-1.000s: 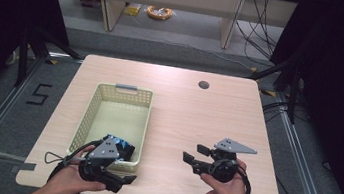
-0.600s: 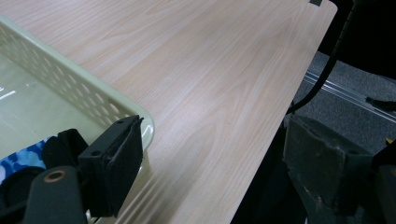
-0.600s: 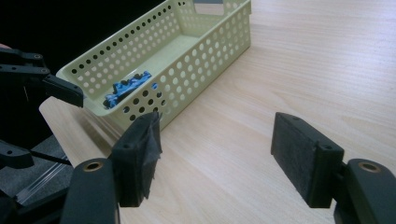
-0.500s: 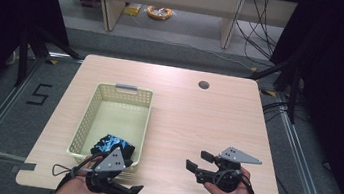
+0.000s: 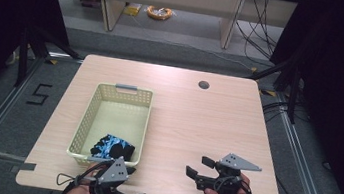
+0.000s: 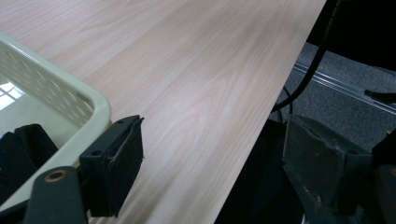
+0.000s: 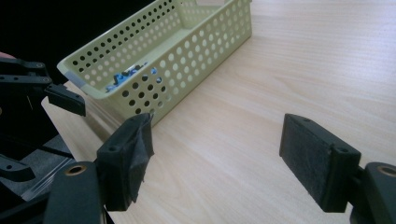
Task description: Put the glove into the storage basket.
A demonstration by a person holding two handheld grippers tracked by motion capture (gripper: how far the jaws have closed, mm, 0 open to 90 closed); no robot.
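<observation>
A pale green perforated basket point(image 5: 120, 101) stands on the left half of the wooden table point(image 5: 196, 125). A blue and black cloth item point(image 5: 113, 147) lies at its near end. My left gripper point(image 5: 134, 185) hangs open at the table's front edge, just in front of the basket's near right corner point(image 6: 70, 93). Its jaws are wide with nothing between them. My right gripper point(image 5: 197, 165) sits low over the bare table at the near right, pointing left towards the basket point(image 7: 187, 42). Its jaws have just been opening and nothing is between them.
A dark round hole point(image 5: 204, 85) sits near the table's far edge. The right gripper view shows the left gripper point(image 7: 46, 93) by the basket's corner. Beyond the table are a grey floor with rails and a low shelf with an orange cable coil point(image 5: 159, 11).
Both hands have drawn back towards the near edge and sunk a little. The left gripper has left the basket's near end. The right jaws stand wider apart.
</observation>
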